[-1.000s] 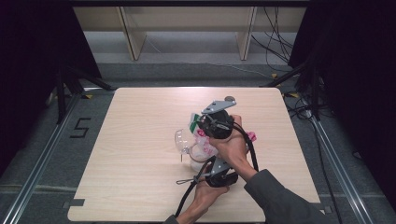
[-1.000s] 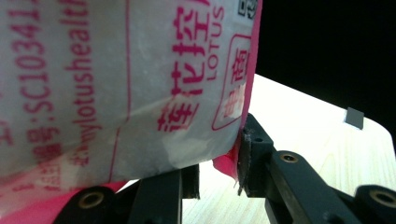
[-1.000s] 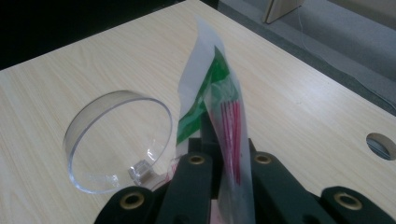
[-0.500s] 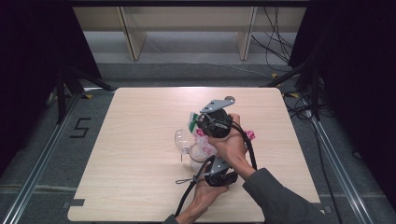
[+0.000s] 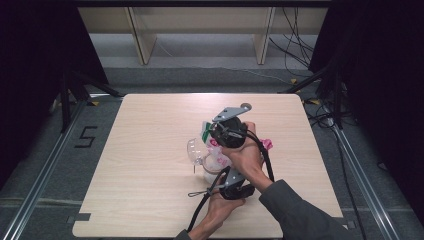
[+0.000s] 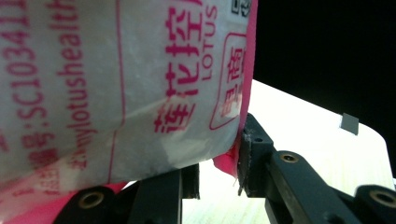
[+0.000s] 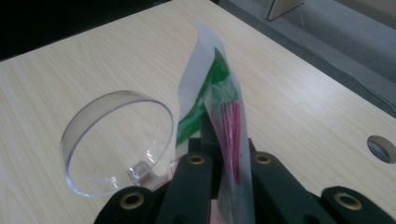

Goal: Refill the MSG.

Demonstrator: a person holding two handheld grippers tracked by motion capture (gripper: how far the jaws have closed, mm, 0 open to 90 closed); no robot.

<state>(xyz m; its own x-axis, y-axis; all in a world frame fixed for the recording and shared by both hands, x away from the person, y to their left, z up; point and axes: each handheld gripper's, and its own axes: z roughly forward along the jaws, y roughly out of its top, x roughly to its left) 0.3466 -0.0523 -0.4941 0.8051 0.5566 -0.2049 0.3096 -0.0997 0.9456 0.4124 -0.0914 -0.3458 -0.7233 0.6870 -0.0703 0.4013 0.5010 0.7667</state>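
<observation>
Glossy plastic packet (image 6: 116,79), matt wooden table (image 5: 150,150)

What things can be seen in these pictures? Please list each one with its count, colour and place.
table: 1, light wood, middle of the high view.
packet: 1, white with pink print and a pink edge, between the jaws of the left tool.
thin packets: at least 2, clear with green and red print, upright, pinched by the right tool.
clear lid: 1, transparent, round, tilted on its edge on the table beside the right tool.
shelf unit: 1, pale wood, behind the table.
cables: several, black, on the floor at the far right.
left tool: 1, black, near edge.
right tool: 1, black with a grey plate, table centre.
</observation>
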